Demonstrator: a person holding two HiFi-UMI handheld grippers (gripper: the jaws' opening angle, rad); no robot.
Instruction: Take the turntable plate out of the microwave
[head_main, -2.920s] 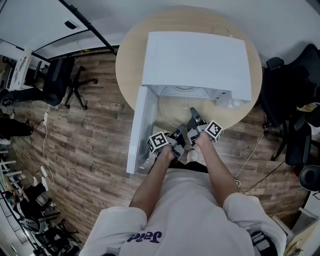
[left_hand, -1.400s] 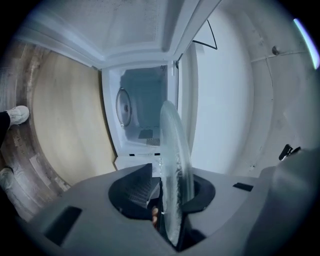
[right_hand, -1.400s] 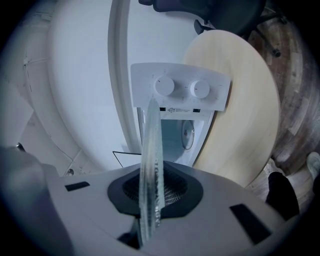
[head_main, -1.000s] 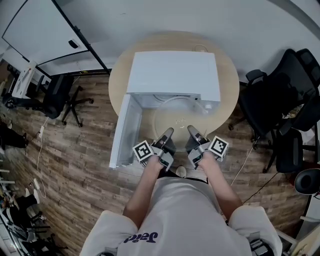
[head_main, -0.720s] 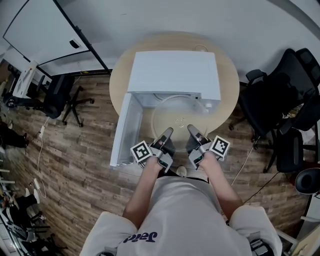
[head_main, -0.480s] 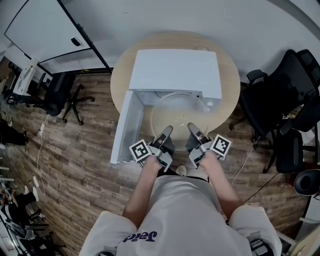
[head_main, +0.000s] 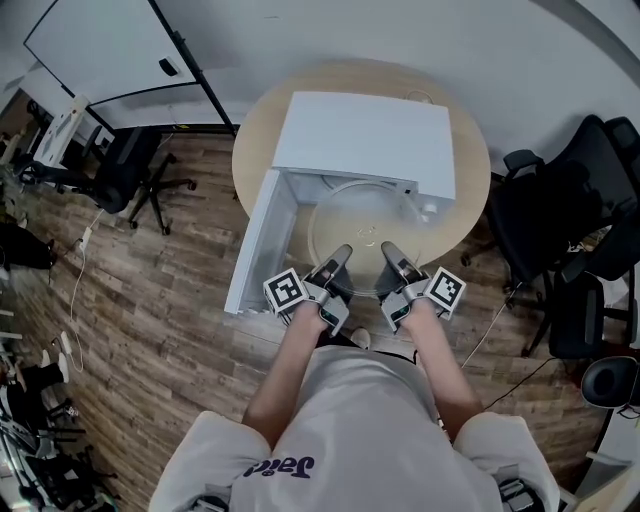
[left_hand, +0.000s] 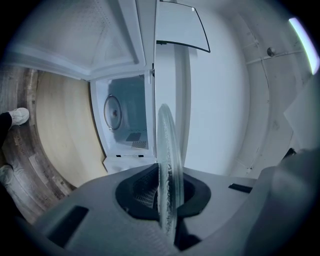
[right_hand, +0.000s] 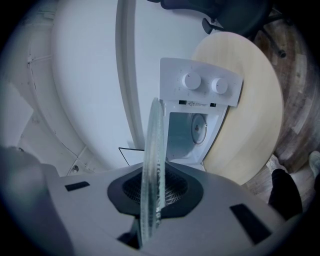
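Observation:
The white microwave (head_main: 365, 135) stands on a round wooden table (head_main: 470, 195), its door (head_main: 255, 245) swung open to the left. The clear glass turntable plate (head_main: 365, 230) hangs level in front of the open cavity, its far part still under the microwave's front edge. My left gripper (head_main: 343, 254) is shut on the plate's near rim at the left, and my right gripper (head_main: 388, 252) is shut on it at the right. In each gripper view the plate (left_hand: 167, 160) (right_hand: 152, 160) shows edge-on, pinched between the pads. The empty cavity (left_hand: 125, 115) lies beyond.
Black office chairs stand to the right (head_main: 560, 200) and to the left (head_main: 130, 165) of the table. A whiteboard (head_main: 110, 45) leans at the back left. The microwave's control knobs (right_hand: 200, 82) face me. The person's shoe (head_main: 360, 340) rests on the wooden floor below.
Both grippers have drawn back from the microwave's opening toward the person, bringing the glass plate out with them. In the last second the plate has lifted slightly.

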